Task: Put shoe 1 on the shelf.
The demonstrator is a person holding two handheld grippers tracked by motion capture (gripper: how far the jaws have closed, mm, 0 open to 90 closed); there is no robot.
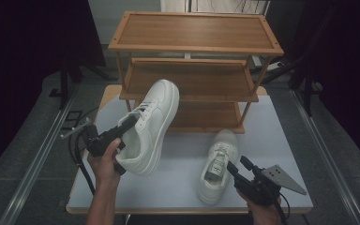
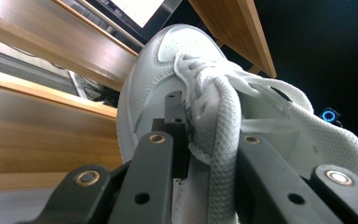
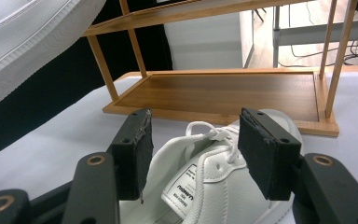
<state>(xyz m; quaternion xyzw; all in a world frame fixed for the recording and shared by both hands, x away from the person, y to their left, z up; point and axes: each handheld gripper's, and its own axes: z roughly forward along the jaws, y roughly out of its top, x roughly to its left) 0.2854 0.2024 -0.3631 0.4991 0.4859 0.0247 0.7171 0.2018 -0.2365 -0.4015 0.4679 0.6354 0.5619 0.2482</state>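
Left hand-held gripper (image 1: 124, 125) clenched on shoe (image 1: 150, 123) tongue, lifted in front of rack (image 1: 194, 44) — light, soft upper, stiff sole. Right hand-held gripper (image 3: 193, 154) released over second shoe (image 1: 218, 164) on table (image 1: 178, 187) before rack — grab collar edge.

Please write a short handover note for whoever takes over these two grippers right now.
Left gripper: shut on the raised shoe at its tongue and laces, lifted off the table with its toe toward the wooden rack.
Right gripper: open, jaws either side of the second shoe, not gripping it.
Done: one shoe picked up.
Left: no shoe is on the rack yet; the second shoe lies on the table in front of it.
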